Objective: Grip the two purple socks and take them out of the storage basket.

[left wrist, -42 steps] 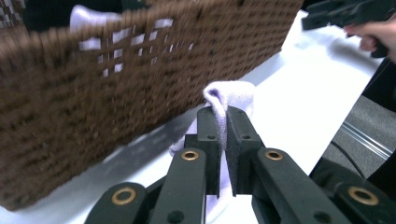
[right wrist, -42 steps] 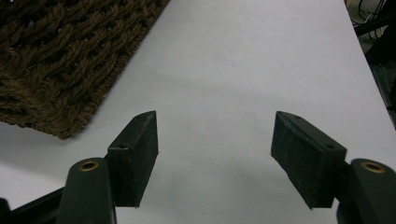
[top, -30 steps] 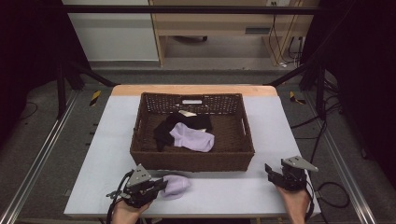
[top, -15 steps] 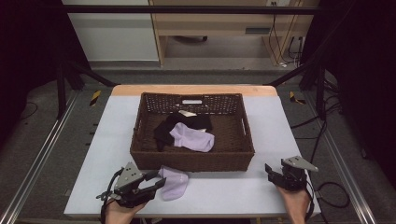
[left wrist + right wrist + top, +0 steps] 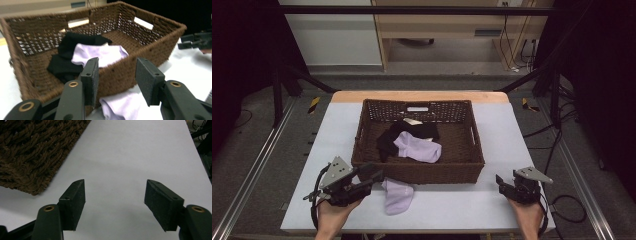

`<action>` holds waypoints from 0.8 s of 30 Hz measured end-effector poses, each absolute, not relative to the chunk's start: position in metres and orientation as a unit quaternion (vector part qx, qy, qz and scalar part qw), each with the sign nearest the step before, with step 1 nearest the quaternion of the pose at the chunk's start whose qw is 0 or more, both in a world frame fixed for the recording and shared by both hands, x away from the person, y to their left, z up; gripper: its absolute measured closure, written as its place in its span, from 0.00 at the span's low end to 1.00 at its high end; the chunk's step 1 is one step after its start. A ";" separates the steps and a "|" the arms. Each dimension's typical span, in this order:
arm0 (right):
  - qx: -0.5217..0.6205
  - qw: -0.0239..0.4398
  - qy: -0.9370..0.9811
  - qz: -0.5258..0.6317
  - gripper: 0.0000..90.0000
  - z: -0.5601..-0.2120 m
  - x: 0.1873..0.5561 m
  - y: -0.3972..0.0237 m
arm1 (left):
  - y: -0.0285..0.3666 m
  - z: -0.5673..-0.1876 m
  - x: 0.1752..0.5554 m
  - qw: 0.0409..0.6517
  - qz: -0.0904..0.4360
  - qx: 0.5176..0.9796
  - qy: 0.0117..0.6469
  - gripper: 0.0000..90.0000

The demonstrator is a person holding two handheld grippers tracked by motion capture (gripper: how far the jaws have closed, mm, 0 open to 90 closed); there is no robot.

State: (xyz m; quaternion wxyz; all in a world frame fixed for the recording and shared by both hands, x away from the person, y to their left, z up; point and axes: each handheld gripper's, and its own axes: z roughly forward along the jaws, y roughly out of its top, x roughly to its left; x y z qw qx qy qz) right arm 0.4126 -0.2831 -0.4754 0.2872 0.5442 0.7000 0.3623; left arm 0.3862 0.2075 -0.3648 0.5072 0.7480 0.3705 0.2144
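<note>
A light purple sock (image 5: 398, 196) lies flat on the white tabletop (image 5: 452, 205), just in front of the brown woven basket (image 5: 472, 150) and touching its near wall or very close to it. The left hand-held gripper (image 5: 374, 176) sits right beside this sock, with the sock just past its tips. In the left gripper view the sock (image 5: 122, 106) shows low between the two black pads (image 5: 91, 80), which stand wide apart and hold nothing. It is hard to tell if the pads touch the sock, since the sock looks a bit blurry there. Past the left hand-held gripper, inside the basket (image 5: 160, 47), lie another light purple sock (image 5: 419, 148) and a black sock (image 5: 392, 135); the purple one lies partly on top of the black one. A small pale tag (image 5: 413, 121) lies at the far side of the basket. The right hand-held gripper (image 5: 504, 183) is well apart from the socks, near the right front corner of the tabletop. Its jaws are wide open too, with bare tabletop (image 5: 130, 167) between them and the basket's corner (image 5: 37, 157) off to one side.
</note>
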 end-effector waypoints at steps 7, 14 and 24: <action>0.543 0.287 0.701 0.362 0.39 -0.476 0.413 -0.283 | 0.205 -0.351 0.405 0.514 0.230 0.736 0.375 0.57; 0.543 0.287 0.701 0.363 0.39 -0.476 0.414 -0.283 | 0.198 -0.339 0.426 0.515 0.243 0.731 0.377 0.57; 0.543 0.286 0.701 0.363 0.40 -0.475 0.414 -0.284 | 0.185 -0.325 0.456 0.507 0.265 0.725 0.383 0.56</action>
